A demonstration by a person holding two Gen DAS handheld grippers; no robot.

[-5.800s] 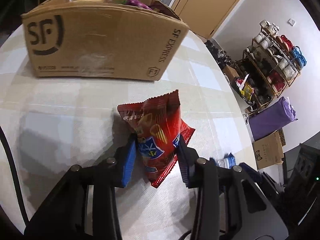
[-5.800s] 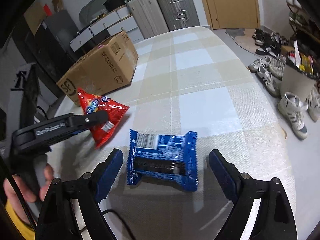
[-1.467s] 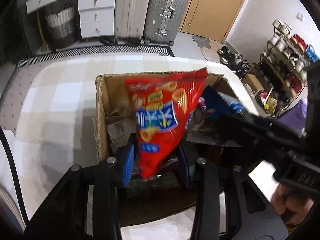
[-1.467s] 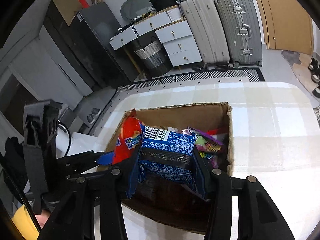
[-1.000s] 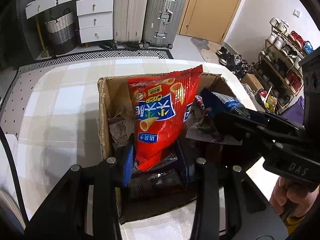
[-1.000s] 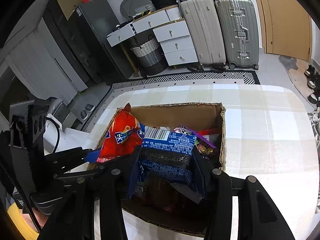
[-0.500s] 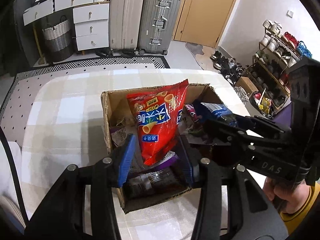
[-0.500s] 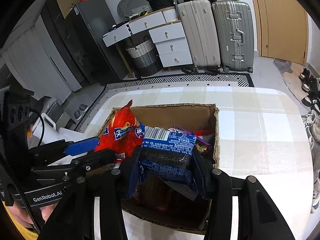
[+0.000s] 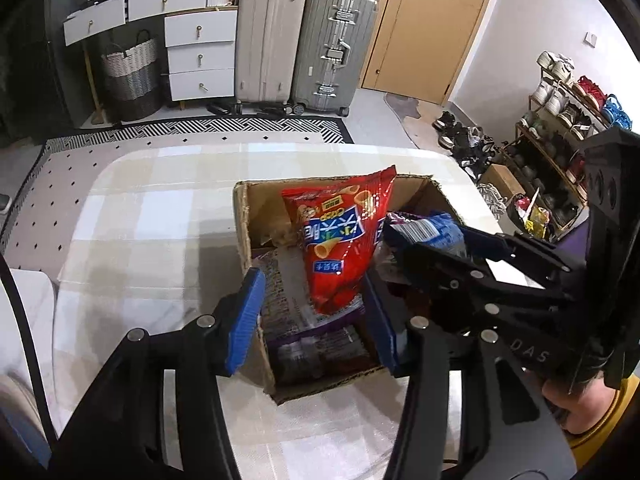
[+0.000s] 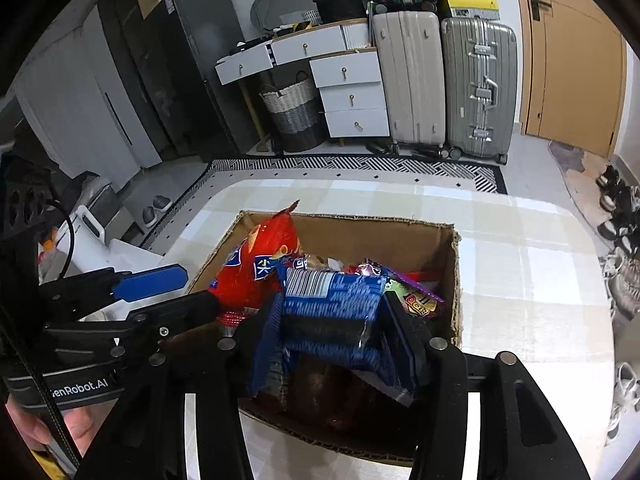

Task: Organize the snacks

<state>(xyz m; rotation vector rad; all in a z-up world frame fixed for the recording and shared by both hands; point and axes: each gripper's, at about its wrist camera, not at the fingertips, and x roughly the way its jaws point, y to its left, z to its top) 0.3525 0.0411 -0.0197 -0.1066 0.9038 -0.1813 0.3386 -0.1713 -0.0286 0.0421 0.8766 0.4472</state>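
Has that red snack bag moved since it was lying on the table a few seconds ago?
Yes. The red snack bag went from the table in front of the cardboard box into it, now free of the opening left tool.

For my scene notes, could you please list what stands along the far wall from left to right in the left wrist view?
Woven basket → white drawer unit → beige suitcase → silver suitcase → wooden door.

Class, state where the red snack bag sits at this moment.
In the left wrist view, the red snack bag stands tilted inside the cardboard box, centre frame, just left of the blue packet, clear of the left gripper, whose fingers are opening.
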